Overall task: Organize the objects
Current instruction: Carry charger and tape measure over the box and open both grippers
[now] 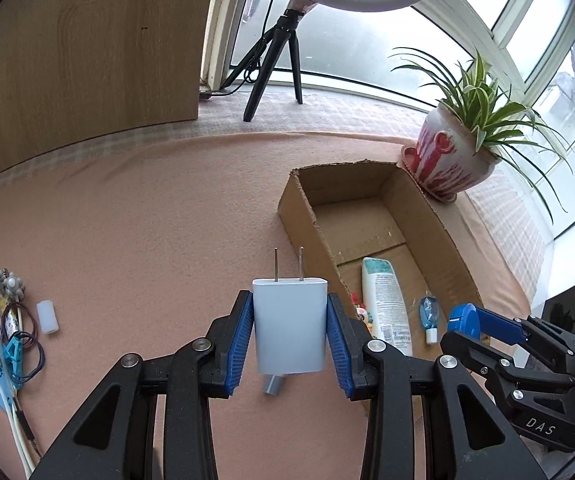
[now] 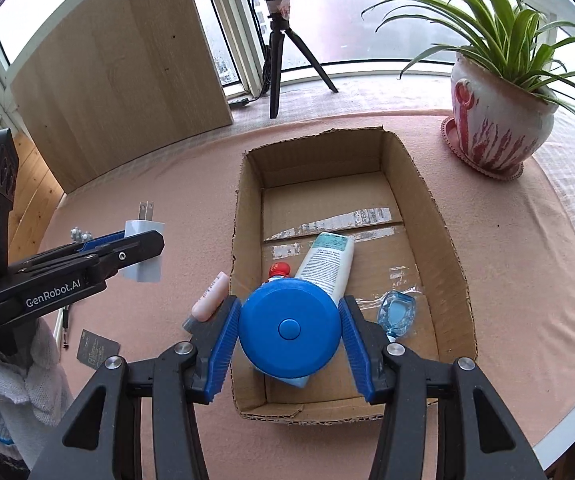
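Note:
My left gripper [image 1: 290, 336] is shut on a white wall charger [image 1: 290, 326], prongs pointing away, held above the pink cloth left of the cardboard box [image 1: 299, 216]. It also shows in the right wrist view [image 2: 143, 256]. My right gripper [image 2: 289, 330] is shut on a round blue tape measure [image 2: 289, 330], held over the near end of the box [image 2: 247, 200]. Inside the box lie a white tube [image 2: 325, 264], a small blue bottle [image 2: 397, 312] and a red-capped item [image 2: 279, 269]. A pink tube [image 2: 210, 296] lies just outside the box's left wall.
A potted spider plant [image 2: 495, 128] stands at the back right. A ring light tripod [image 2: 277, 60] and a wooden board [image 2: 119, 80] stand behind. Hair ties, clips, a white cap [image 1: 47, 317] and cables lie at the left. A dark card [image 2: 97, 352] lies near the left glove.

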Demonstrator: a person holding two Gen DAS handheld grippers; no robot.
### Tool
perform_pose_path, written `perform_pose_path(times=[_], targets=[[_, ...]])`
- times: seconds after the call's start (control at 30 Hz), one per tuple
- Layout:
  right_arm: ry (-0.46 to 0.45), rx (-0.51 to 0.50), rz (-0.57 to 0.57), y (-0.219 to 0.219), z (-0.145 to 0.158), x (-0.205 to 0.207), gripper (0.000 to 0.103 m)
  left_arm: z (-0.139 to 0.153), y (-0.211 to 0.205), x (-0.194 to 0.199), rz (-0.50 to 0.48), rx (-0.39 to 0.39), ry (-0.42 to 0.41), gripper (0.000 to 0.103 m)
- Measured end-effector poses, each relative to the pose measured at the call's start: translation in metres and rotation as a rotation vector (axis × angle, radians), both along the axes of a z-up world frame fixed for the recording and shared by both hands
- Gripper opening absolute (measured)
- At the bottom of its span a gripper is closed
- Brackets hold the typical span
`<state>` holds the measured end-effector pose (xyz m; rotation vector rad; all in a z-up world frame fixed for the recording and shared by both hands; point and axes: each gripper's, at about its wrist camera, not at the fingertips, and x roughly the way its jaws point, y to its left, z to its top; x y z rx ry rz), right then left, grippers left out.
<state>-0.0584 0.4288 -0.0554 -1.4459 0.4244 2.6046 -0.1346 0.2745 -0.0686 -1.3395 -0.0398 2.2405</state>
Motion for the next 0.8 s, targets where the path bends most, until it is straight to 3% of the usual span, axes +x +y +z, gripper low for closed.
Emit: perform_pose_path(times=[0.17,0.43,0.8], targets=[[-0.01,0.013,-0.023,0.019,-0.006,0.008,0.046,0.008,0.041,-0.006,-0.04,0.016,0.001,0.039],[-0.01,0.027,-0.028,0.038,-0.009,0.008,0.046,-0.001,0.097,-0.021,-0.071,-0.027,0.004,0.039],[-0.012,0.01,-0.04,0.049,-0.016,0.004,0.046,-0.012,0.121,-0.032,-0.072,-0.067,0.007,0.04]])
